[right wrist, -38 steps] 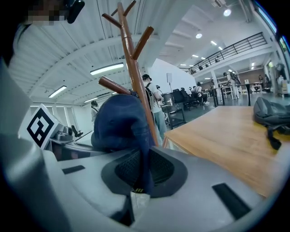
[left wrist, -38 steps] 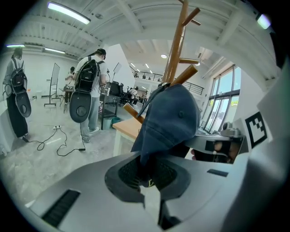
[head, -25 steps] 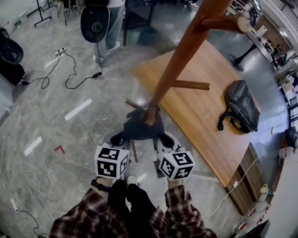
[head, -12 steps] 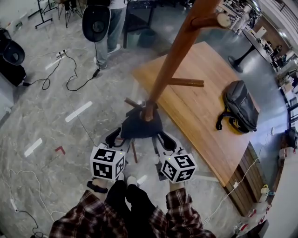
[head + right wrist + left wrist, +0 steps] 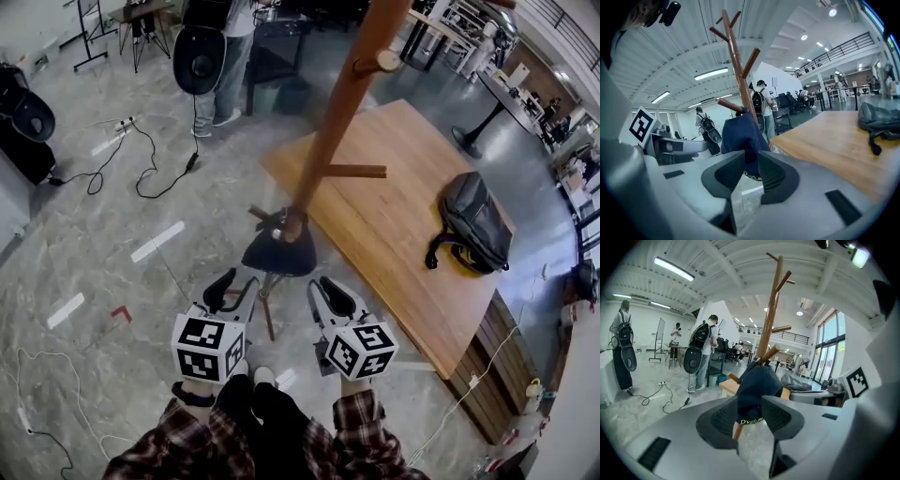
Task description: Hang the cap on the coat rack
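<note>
A dark navy cap (image 5: pixel 278 253) hangs on a low peg of the brown wooden coat rack (image 5: pixel 337 112), and neither gripper touches it. My left gripper (image 5: pixel 230 289) sits below and left of the cap, jaws open and empty. To the cap's lower right, my right gripper (image 5: pixel 328 298) also stands open with nothing in it. In the left gripper view the cap (image 5: pixel 757 387) shows beyond the open gripper (image 5: pixel 750 416), with the rack (image 5: pixel 772 310) rising behind it. The right gripper view has the cap (image 5: pixel 740 136) ahead of the spread gripper (image 5: pixel 750 171), under the rack (image 5: pixel 738 65).
A wooden table (image 5: pixel 403 216) stands right of the rack with a black backpack (image 5: pixel 473 220) lying on it. A person with a backpack (image 5: pixel 211 47) stands at the far side. Cables (image 5: pixel 141 159) trail over the marble floor on the left.
Both grippers were at the cap's lower edge a second ago and have drawn back toward me, apart from it. The cap stays on the peg.
</note>
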